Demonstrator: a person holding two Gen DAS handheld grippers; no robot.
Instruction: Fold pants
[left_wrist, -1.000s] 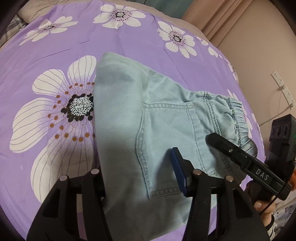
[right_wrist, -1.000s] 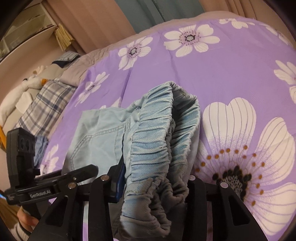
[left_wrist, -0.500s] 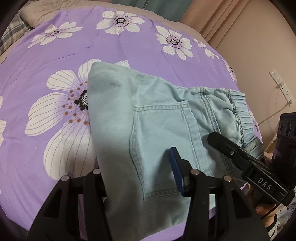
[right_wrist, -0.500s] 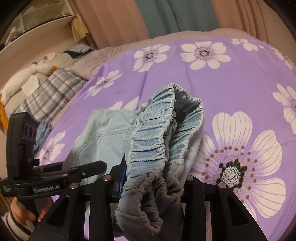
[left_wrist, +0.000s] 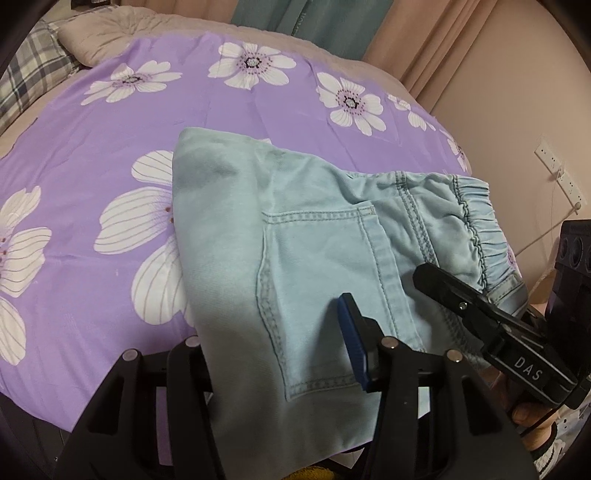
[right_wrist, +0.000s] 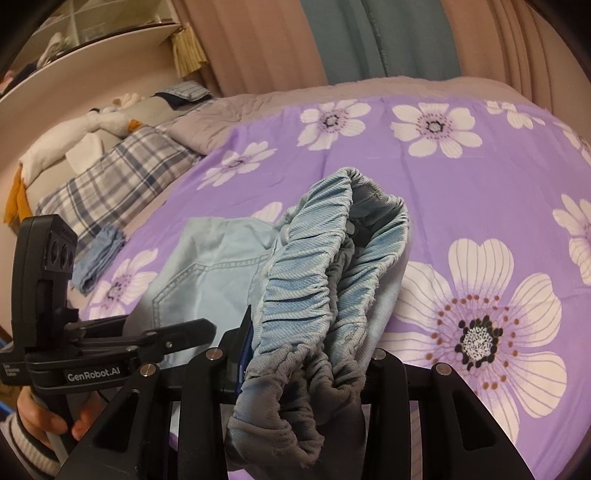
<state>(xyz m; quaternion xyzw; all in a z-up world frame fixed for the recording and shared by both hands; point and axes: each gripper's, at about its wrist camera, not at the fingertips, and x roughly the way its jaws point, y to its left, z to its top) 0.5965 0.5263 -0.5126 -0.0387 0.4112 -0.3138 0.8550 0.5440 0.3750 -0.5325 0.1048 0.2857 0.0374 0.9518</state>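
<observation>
Pale blue denim pants (left_wrist: 317, 236), purple bedsheet (left_wrist: 110, 122) (white flowers), plaid pillow (right_wrist: 110, 177)

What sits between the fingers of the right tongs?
The bunched elastic waistband of the light blue pants fills the gap, clamped by the right tongs; the right wrist view shows this.

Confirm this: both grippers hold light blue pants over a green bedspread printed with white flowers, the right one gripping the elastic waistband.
Not quite: the bedspread is purple, not green, as both wrist views show. The rest stands: the left gripper and the right gripper hold the light blue pants, the right one at the elastic waistband.
</observation>
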